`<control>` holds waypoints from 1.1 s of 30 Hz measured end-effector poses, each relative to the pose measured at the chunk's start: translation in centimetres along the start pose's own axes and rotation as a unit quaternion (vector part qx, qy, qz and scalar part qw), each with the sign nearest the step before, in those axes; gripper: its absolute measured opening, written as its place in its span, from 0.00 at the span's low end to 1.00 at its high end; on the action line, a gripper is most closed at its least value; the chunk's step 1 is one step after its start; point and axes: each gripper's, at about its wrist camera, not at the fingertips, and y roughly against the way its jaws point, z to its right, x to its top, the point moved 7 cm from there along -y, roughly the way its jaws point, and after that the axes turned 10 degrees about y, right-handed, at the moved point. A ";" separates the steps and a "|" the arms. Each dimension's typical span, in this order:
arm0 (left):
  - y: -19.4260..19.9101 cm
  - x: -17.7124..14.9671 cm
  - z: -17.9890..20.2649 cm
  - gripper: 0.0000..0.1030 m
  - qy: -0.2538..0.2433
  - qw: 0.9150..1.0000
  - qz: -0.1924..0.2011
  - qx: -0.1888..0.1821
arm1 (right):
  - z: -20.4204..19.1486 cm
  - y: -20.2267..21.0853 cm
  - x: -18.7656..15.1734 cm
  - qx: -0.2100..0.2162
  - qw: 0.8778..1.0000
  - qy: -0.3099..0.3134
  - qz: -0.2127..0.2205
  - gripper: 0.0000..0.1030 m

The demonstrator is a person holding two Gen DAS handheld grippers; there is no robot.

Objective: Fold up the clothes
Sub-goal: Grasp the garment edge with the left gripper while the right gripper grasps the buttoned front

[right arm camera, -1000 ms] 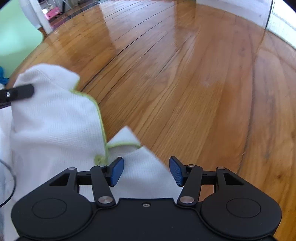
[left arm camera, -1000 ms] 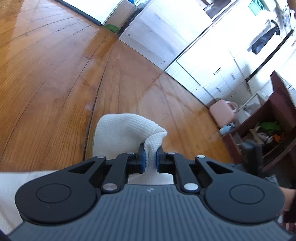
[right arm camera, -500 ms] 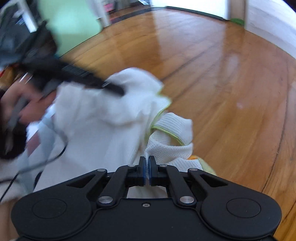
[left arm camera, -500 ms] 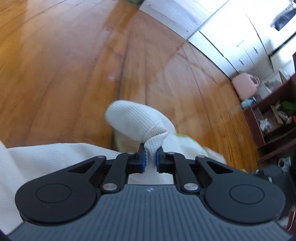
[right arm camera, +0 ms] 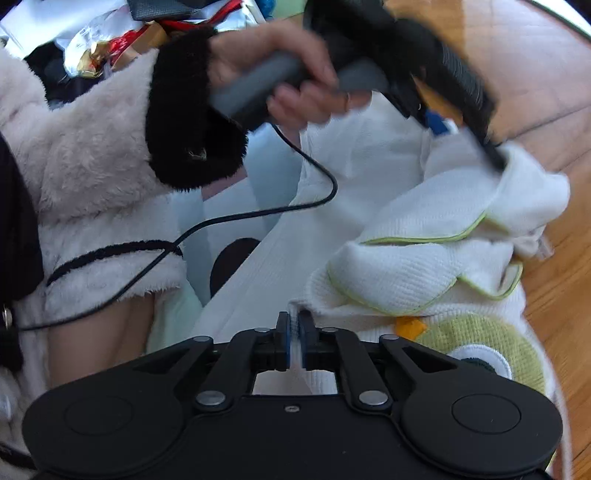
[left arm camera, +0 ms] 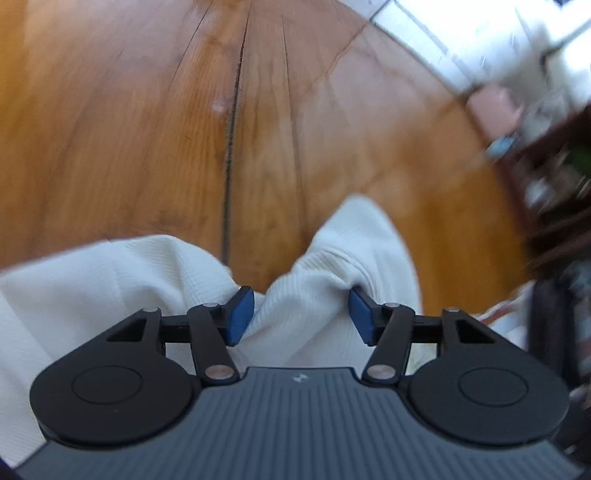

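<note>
A white knit garment (right arm camera: 424,273) with lime-green trim and a green and orange patch lies bunched on the wooden floor (left arm camera: 147,129). My right gripper (right arm camera: 294,341) is shut on a fold of the garment near its edge. My left gripper (left arm camera: 301,314) is open, with a hump of the white garment (left arm camera: 332,266) lying loose between its blue pads. In the right wrist view the left gripper (right arm camera: 461,122) shows from the side, held in a hand over the garment's far part.
The person's fluffy white and black sleeve (right arm camera: 110,155) and a black cable (right arm camera: 221,221) lie left of the garment. A dark shelf unit (left arm camera: 561,192) and a pink bag (left arm camera: 495,110) stand at the right. White cabinets (left arm camera: 480,33) line the far wall.
My left gripper has opened and let go of the garment fold. My right gripper closed on the garment half a second ago and stays shut, swung toward the person.
</note>
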 end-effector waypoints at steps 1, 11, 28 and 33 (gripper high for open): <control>-0.2 0.0 -0.1 0.54 0.002 1.000 -0.003 0.004 | 0.8 1.1 0.2 0.001 1.000 -0.019 0.011 0.12; 0.1 0.5 0.2 0.51 0.011 1.000 0.016 -0.003 | 12.3 9.3 -1.8 -0.071 0.946 -0.282 0.141 0.63; -0.6 0.7 0.2 0.57 0.030 0.995 0.098 0.015 | 12.3 10.5 1.0 -0.326 0.924 -0.175 0.096 0.16; 1.2 1.6 1.6 0.56 0.013 0.989 0.144 -0.002 | 13.9 16.6 1.4 -0.508 0.854 -0.097 0.059 0.14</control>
